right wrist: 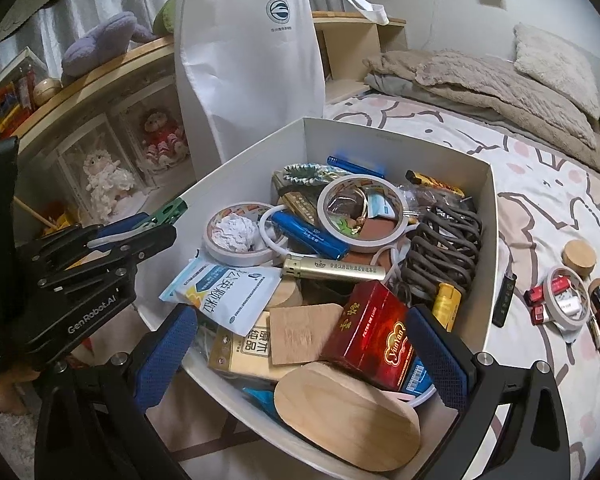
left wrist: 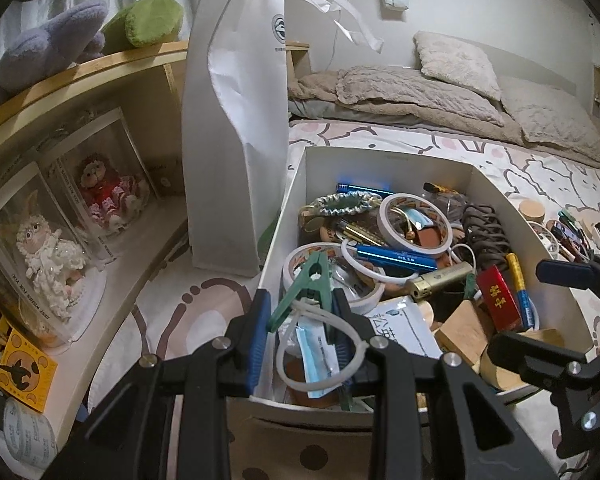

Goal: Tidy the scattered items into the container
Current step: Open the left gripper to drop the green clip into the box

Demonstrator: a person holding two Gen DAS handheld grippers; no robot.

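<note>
1. Nearest the left wrist camera, the left gripper [left wrist: 300,312] is clamped on a green clothes peg [left wrist: 306,286] with a white loop tied to it, over the near-left corner of the white box [left wrist: 384,166].
2. That box sits on the patterned bedsheet [right wrist: 540,184], packed with tape rolls, a red cigarette pack [right wrist: 372,324] and a wooden oval [right wrist: 348,420].
3. Over the box's near edge, the right gripper [right wrist: 300,344] has its jaws wide apart and empty.
4. Further right, a tape roll [right wrist: 566,298] and a round wooden lid [right wrist: 579,258] lie loose on the sheet.

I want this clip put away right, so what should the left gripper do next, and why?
Probably open and drop it: the left gripper is shut on the green plastic clothespin above the near corner of the white cardboard box, so the clip should land inside.
</note>
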